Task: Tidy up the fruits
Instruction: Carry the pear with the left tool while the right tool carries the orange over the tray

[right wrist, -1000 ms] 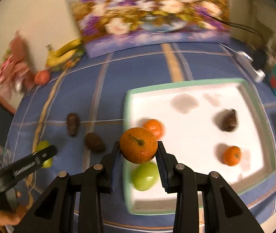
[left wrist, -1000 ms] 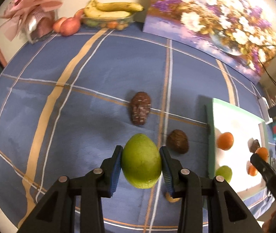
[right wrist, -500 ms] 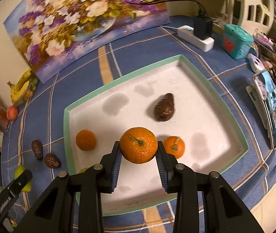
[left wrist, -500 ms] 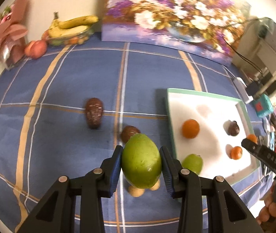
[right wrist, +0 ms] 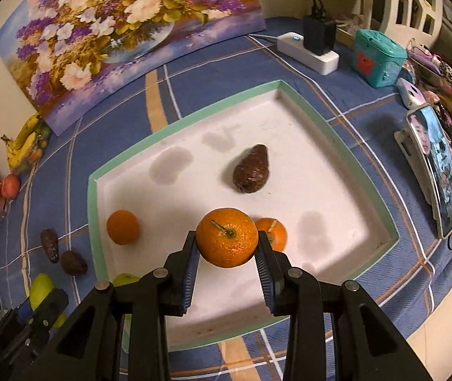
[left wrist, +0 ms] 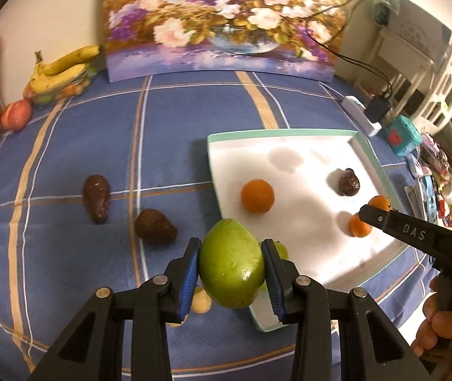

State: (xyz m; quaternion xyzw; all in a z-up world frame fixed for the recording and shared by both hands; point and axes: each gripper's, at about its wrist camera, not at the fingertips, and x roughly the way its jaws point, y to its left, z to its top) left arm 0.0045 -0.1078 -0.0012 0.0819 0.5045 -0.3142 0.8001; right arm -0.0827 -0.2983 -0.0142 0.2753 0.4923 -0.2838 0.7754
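My left gripper (left wrist: 230,265) is shut on a green mango (left wrist: 231,262), held above the cloth at the near left corner of the white tray (left wrist: 289,135). My right gripper (right wrist: 227,243) is shut on an orange (right wrist: 227,241), held over the tray (right wrist: 191,117) near its front. In the tray lie an orange (right wrist: 123,227), a second orange (right wrist: 273,231) behind my right fingers, a brown avocado (right wrist: 251,170) and a green fruit (left wrist: 279,250), partly hidden. Two brown avocados (left wrist: 96,197) (left wrist: 155,225) lie on the blue cloth left of the tray.
A flower painting (left wrist: 222,22) leans on the back wall. Bananas (left wrist: 60,70) and a peach (left wrist: 16,115) sit at the far left. A power strip (right wrist: 308,52), a teal box (right wrist: 380,57) and a phone (right wrist: 438,171) stand right of the tray.
Both grippers have kept their fruit. My left gripper swung right toward the tray's near corner. My right gripper moved on over the tray, further in.
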